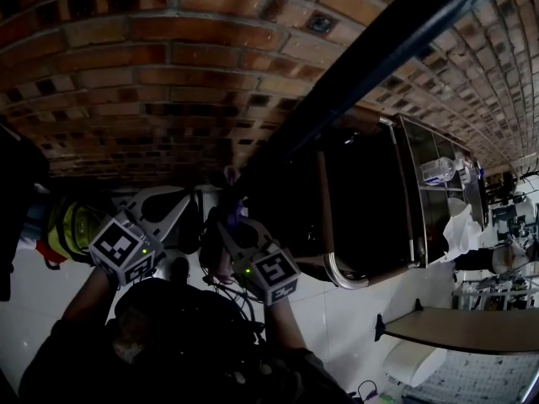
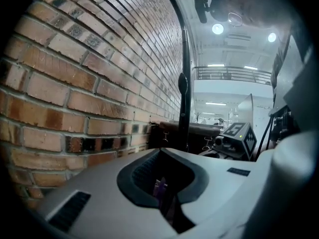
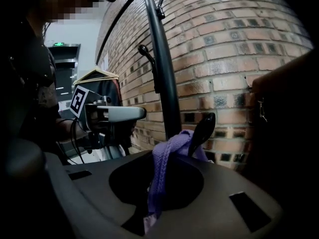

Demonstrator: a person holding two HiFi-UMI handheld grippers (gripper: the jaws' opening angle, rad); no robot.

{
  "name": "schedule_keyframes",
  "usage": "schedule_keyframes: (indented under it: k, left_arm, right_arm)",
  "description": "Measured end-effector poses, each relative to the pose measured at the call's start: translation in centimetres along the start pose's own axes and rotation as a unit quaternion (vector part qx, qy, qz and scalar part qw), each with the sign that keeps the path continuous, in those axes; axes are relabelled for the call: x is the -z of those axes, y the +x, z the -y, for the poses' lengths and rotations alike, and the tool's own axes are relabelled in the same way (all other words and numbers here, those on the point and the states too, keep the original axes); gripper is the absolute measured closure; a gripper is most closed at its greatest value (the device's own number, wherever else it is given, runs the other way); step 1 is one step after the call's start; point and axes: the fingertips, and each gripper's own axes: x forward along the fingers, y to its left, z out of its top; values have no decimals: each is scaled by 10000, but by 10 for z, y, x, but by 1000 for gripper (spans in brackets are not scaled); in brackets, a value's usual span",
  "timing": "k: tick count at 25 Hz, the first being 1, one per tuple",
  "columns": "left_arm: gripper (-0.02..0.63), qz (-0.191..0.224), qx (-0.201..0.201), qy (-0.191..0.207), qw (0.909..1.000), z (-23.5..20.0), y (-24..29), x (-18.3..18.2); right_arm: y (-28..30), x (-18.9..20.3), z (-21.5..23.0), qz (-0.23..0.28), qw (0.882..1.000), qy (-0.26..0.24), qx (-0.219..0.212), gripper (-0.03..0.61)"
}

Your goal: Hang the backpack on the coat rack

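Note:
A purple strap [image 3: 167, 153] is looped over a low black hook [image 3: 203, 128] on the black coat rack pole [image 3: 164, 73] in front of the brick wall. My right gripper [image 3: 157, 180] is shut on this strap just below the hook. In the head view the right gripper [image 1: 229, 225] and the left gripper [image 1: 181, 200] sit side by side at the pole [image 1: 379, 49], with the strap [image 1: 232, 217] between them. The left gripper [image 2: 162, 183] is shut with a small purple bit of strap [image 2: 159, 187] pinched in it. The backpack's body is lost in the dark below.
More hooks [image 3: 143, 50] stick out higher up the pole. A dark brown cabinet [image 1: 362, 200] stands against the wall right of the rack. A yellow-green item [image 1: 72, 230] lies at the left, and a white table [image 1: 472, 326] is at the lower right.

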Motion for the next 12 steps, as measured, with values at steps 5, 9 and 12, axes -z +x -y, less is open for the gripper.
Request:
schedule_keyframes:
  k: [5,9,12]
  left_arm:
    - [578,-76,32,-58,9999,7,3,8]
    - [578,-65,134,-31,9999,16,6,9]
    - [578,-48,144,-56,9999,19,7,11]
  right_arm:
    - [-1,6,3,143,9998,34,167,528]
    - [-4,8,5,151,9995,16,286,518]
    - [-5,9,7,204,9993,17,311,511]
